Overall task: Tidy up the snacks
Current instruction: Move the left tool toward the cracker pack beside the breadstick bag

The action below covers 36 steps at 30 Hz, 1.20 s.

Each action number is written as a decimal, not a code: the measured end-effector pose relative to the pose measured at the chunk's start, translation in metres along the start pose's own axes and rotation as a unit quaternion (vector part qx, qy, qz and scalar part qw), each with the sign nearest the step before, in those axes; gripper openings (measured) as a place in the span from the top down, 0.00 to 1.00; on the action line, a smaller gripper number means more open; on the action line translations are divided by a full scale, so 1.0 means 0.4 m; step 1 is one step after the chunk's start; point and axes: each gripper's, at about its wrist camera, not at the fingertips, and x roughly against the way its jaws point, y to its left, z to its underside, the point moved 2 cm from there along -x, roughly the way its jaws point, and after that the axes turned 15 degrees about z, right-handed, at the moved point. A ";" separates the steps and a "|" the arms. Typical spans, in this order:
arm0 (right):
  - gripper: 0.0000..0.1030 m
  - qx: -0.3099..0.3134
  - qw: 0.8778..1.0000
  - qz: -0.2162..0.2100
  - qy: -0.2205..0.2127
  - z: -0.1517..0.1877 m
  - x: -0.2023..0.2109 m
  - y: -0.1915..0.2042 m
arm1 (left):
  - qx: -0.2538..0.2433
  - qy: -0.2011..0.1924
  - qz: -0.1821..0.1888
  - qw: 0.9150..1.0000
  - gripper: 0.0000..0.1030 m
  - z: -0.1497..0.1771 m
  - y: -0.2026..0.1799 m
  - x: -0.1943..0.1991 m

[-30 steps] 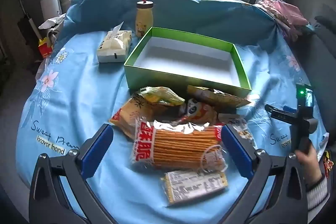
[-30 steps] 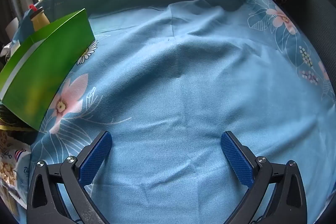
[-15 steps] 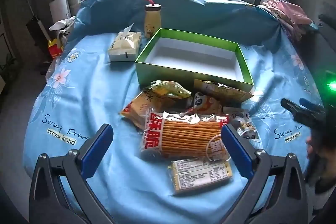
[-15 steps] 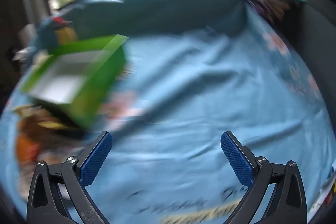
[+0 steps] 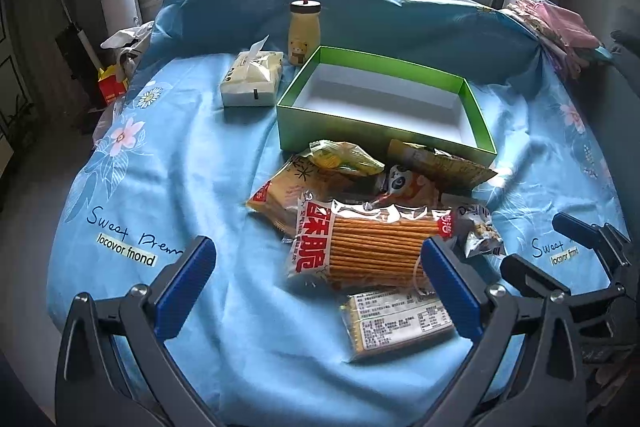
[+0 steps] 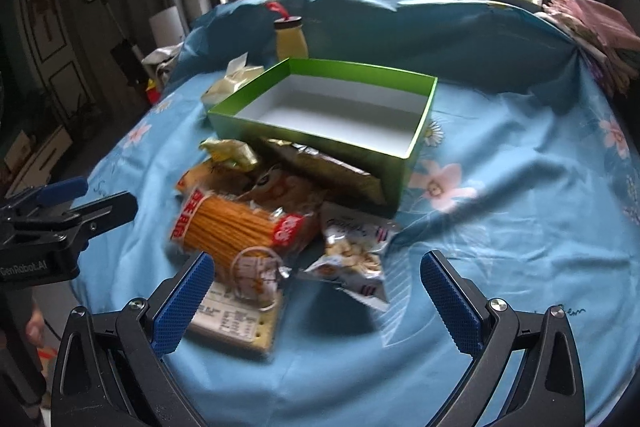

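Snacks (image 5: 360, 211) lie heaped in the middle of the left wrist frame, on a blue flowered cloth (image 5: 192, 163) and just in front of the green box (image 5: 384, 107), whose white inside holds nothing. The largest, a clear bag of biscuit sticks (image 5: 372, 247), carries big red Chinese characters on its left end that I cannot read for sure; its long axis runs left to right across the frame, the sticks lying the same way. Below it a flat cracker pack (image 5: 396, 319) shows a white label of fine print, too small to read, and lies slightly tilted, long side also roughly left to right. A silver nut pouch (image 5: 478, 231) sits at the lower right of the heap. The cloth reads "Sweet Dream" in script, with "locovor frond" beneath. In the right wrist view "GenRobot.AI" is printed on the other tool at the left edge. A tissue pack (image 5: 252, 79) and a yellow bottle (image 5: 304, 31) stand at upper left of the box. The left gripper (image 5: 318, 283) is spread wide, holding nothing; the right gripper (image 6: 316, 295) is likewise spread and empty.
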 end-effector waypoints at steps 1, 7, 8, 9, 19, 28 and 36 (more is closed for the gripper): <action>0.00 0.000 1.000 0.000 0.002 -0.003 0.002 0.006 | 0.001 0.000 -0.001 1.000 0.00 0.000 0.001 -0.001; 0.00 -0.004 1.000 0.008 0.002 -0.008 0.001 0.015 | 0.001 0.004 0.003 1.000 0.00 0.003 0.003 -0.007; 0.00 -0.003 1.000 0.010 0.002 -0.008 0.001 0.017 | -0.001 0.005 0.003 1.000 0.00 0.002 0.002 -0.007; 0.00 -0.002 1.000 0.011 0.002 -0.007 0.001 0.018 | -0.001 0.004 0.003 1.000 0.00 0.001 0.001 -0.007; 0.00 -0.001 1.000 0.010 -0.006 -0.013 0.009 0.024 | -0.004 0.005 0.008 1.000 0.00 0.000 -0.005 -0.008; 0.00 -0.001 1.000 0.006 -0.003 -0.013 0.011 0.026 | -0.004 0.007 0.009 1.000 0.00 0.001 -0.007 -0.010; 0.00 -0.003 1.000 0.004 -0.001 -0.007 0.009 0.030 | -0.006 0.013 0.013 1.000 0.00 0.007 -0.013 -0.020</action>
